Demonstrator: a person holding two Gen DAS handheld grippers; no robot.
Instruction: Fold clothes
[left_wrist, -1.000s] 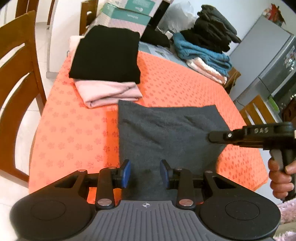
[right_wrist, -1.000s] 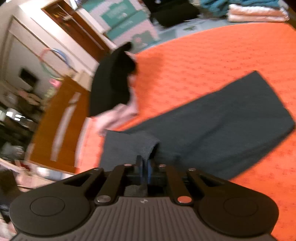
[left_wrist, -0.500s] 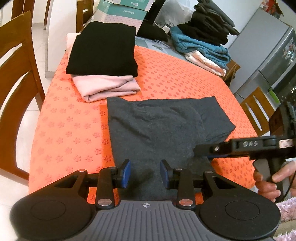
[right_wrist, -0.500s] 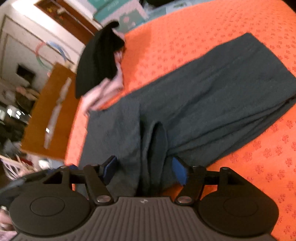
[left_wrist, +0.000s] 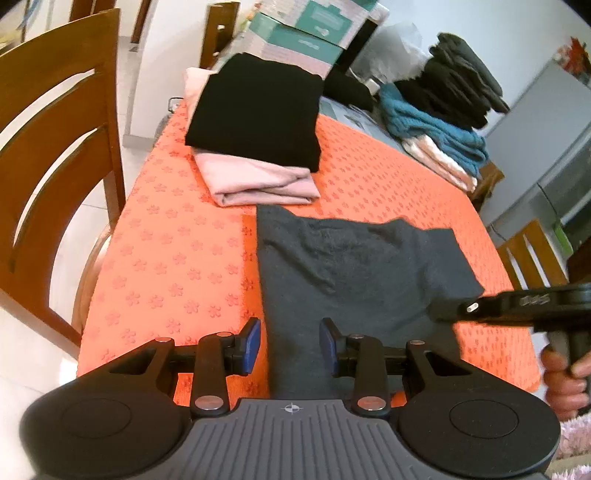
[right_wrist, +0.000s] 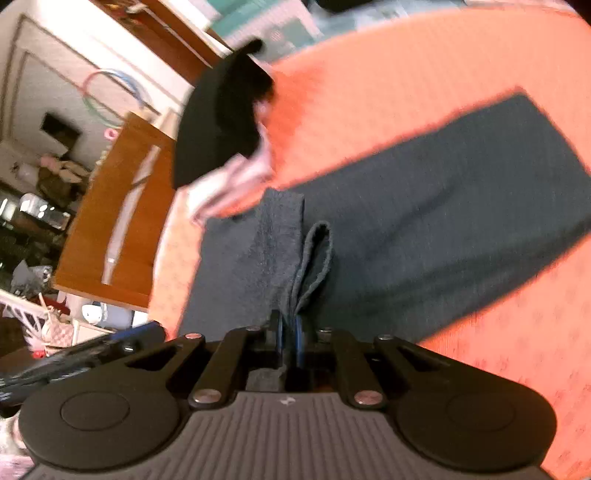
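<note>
A dark grey garment (left_wrist: 354, 280) lies spread on a counter (left_wrist: 177, 266) covered by an orange cloth with a small flower print. The left tool (left_wrist: 290, 345) hangs over the garment's near edge with its blue pads apart, the cloth lying between them but not pressed. The right tool (right_wrist: 289, 334) has just been closing and is now clamped on a raised fold of the same grey garment, which stands up in a loop just ahead of its tips. In the left view, that right tool reaches in from the right side, with a hand (left_wrist: 565, 376) on its grip.

Just beyond the garment sits a folded pink garment (left_wrist: 258, 181) with a folded black garment (left_wrist: 255, 114) stacked on top. Farther back right is a pile of unfolded clothes (left_wrist: 447, 110), dark on top, teal and pale pink below. Teal boxes (left_wrist: 299, 37) stand at the counter's far end. A wooden chair (left_wrist: 55, 155) stands along the left side, another chair (left_wrist: 532, 254) at the right.
</note>
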